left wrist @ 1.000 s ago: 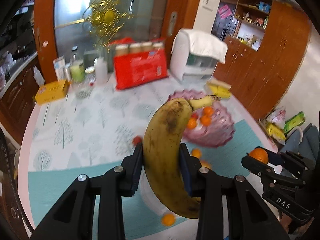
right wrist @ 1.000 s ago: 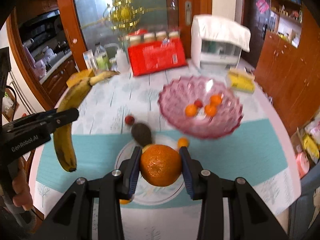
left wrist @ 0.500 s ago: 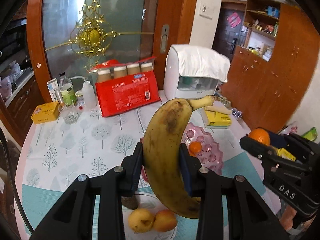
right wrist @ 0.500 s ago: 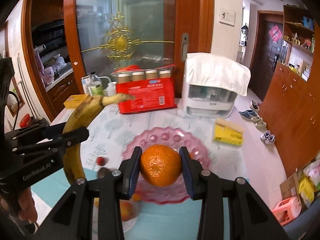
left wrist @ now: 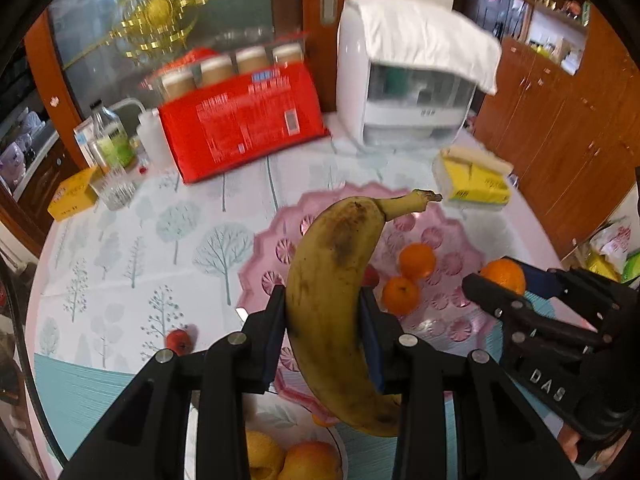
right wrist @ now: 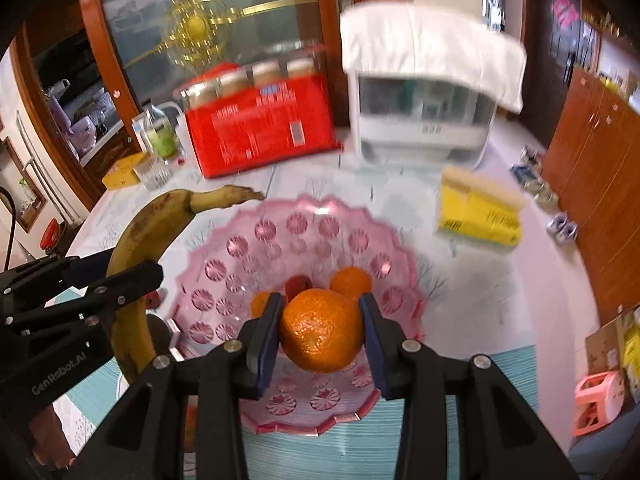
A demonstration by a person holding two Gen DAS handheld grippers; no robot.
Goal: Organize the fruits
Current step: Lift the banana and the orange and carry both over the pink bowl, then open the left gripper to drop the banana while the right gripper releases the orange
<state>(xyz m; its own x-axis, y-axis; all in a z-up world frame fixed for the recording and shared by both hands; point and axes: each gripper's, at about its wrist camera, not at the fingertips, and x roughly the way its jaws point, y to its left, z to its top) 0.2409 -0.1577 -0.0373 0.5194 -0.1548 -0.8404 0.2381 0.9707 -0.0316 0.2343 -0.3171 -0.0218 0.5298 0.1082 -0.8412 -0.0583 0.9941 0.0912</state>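
Round table in tree-print cloth, pink glass bowl near its middle, small oranges inside. Above the bowl: left gripper clamped on a banana, right gripper clamped on an orange.

This is a lived-in home, most likely the dining area beside a kitchen. A round counter wears a tree-printed cloth and carries everyday household things: a pink glass fruit bowl, a red food package, a white countertop appliance draped with a cloth, a yellow tissue pack. Wooden cabinets line one wall, a glass door with a gold ornament stands behind, and pairs of shoes lie on the floor (a plainly domestic touch).
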